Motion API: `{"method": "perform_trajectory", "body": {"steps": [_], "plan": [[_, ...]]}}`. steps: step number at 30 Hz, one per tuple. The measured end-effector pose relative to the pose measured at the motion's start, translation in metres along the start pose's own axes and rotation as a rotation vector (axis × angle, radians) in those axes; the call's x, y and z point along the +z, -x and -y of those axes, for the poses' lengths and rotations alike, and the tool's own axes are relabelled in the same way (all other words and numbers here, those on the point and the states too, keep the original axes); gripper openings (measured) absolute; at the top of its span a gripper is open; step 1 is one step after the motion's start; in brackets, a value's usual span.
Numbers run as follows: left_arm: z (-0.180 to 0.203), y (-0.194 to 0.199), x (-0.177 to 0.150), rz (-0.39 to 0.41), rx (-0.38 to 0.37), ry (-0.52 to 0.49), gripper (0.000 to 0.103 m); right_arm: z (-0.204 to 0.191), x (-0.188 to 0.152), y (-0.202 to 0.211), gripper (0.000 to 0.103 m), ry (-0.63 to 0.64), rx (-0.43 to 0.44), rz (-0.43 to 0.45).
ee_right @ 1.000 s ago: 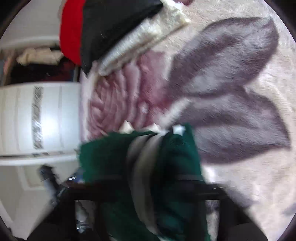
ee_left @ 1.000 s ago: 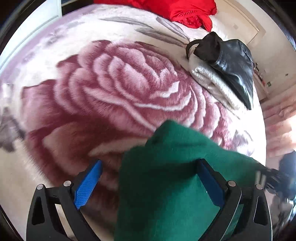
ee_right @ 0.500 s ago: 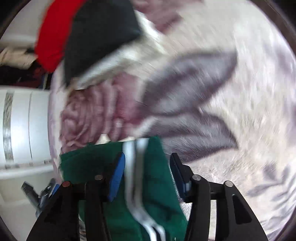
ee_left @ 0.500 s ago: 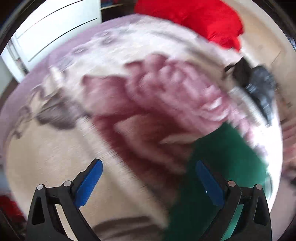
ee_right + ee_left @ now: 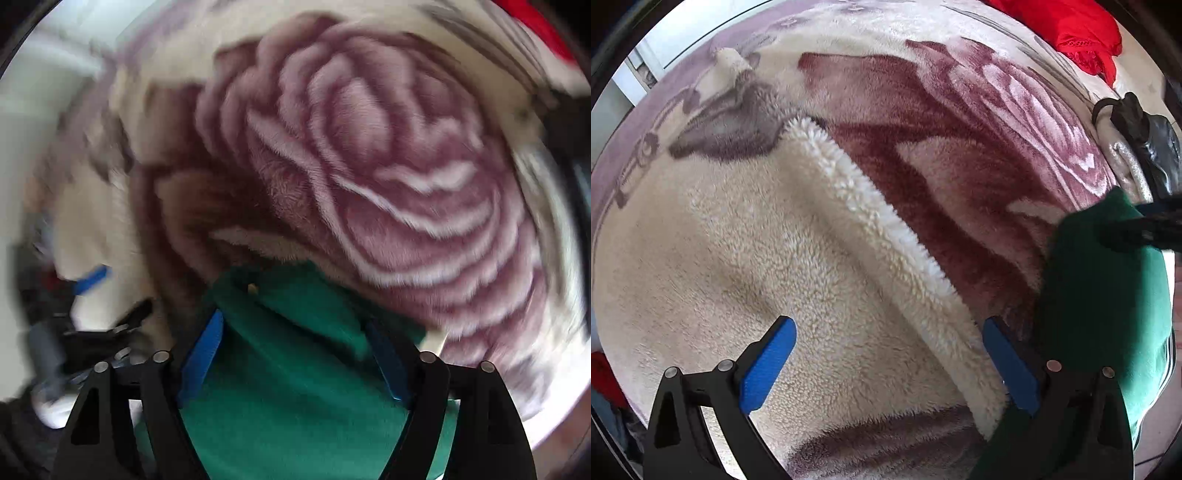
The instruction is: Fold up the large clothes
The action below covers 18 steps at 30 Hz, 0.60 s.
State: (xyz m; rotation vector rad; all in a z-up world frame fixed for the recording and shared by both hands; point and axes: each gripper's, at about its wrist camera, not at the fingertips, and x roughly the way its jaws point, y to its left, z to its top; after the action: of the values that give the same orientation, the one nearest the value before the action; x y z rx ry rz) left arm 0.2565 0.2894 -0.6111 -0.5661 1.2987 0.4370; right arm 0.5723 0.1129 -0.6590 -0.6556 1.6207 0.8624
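Observation:
A folded green garment (image 5: pixel 1104 295) lies on a plush rose-print blanket (image 5: pixel 960 122) at the right of the left wrist view. My left gripper (image 5: pixel 886 363) is open and empty over a turned-back cream fleece edge (image 5: pixel 871 206) of the blanket, left of the garment. In the right wrist view the green garment (image 5: pixel 295 387) lies between the blue pads (image 5: pixel 203 350) of my right gripper (image 5: pixel 295 354), whose jaws stand wide apart. The right gripper also shows dark at the garment's far end in the left wrist view (image 5: pixel 1145 225).
A red garment (image 5: pixel 1071 26) lies at the blanket's far edge. A black leather bag (image 5: pixel 1148 147) rests on a cream folded item at the right. White furniture (image 5: pixel 665 44) stands past the blanket's left edge.
My left gripper has come off the green garment and swung left over the blanket's fleece edge. My right gripper has opened wide and turned toward the rose, garment still between its fingers.

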Motion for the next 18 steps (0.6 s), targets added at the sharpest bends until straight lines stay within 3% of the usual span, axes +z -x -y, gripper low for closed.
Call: {"method": "perform_trajectory", "body": {"steps": [1,2,4,5,7,8,9,10,13,15,17,18], "plan": [[0.000,-0.001,-0.002,-0.001,-0.008,-0.004,0.103,-0.005,0.003,-0.003,0.068,0.019,-0.013,-0.001],[0.002,0.000,-0.005,-0.001,-0.016,-0.006,0.103,-0.007,0.005,-0.008,0.045,-0.012,-0.023,-0.031],[0.002,-0.002,-0.009,-0.003,-0.036,-0.011,0.103,0.009,0.004,-0.008,0.037,-0.175,0.045,-0.039],[0.004,-0.002,-0.011,-0.006,-0.043,-0.012,0.103,0.031,0.000,-0.009,0.032,-0.347,0.164,-0.040],[0.003,-0.004,-0.011,-0.012,-0.059,-0.006,0.103,0.091,-0.031,-0.025,0.028,-0.806,0.515,-0.054],[0.003,-0.003,-0.010,-0.015,-0.065,-0.002,0.103,0.111,-0.048,-0.035,0.024,-0.974,0.654,-0.046],[0.002,-0.003,-0.010,-0.018,-0.073,0.002,0.103,0.124,-0.065,-0.047,0.021,-1.109,0.768,-0.045],[0.003,-0.002,-0.008,-0.017,-0.079,0.004,0.103,0.132,-0.075,-0.057,0.020,-1.159,0.845,-0.051],[0.001,0.006,-0.005,-0.002,-0.082,-0.010,0.103,0.135,-0.071,-0.040,0.026,-1.047,0.807,-0.008],[-0.001,0.010,-0.002,0.008,-0.083,-0.011,0.103,0.128,-0.058,-0.006,0.062,-0.895,0.722,0.047],[-0.002,0.013,0.006,0.009,-0.117,0.003,0.103,0.117,-0.049,0.030,0.073,-0.724,0.570,0.121],[-0.001,0.015,0.010,0.009,-0.145,0.006,0.103,0.112,-0.046,0.044,0.073,-0.641,0.481,0.135]]}}
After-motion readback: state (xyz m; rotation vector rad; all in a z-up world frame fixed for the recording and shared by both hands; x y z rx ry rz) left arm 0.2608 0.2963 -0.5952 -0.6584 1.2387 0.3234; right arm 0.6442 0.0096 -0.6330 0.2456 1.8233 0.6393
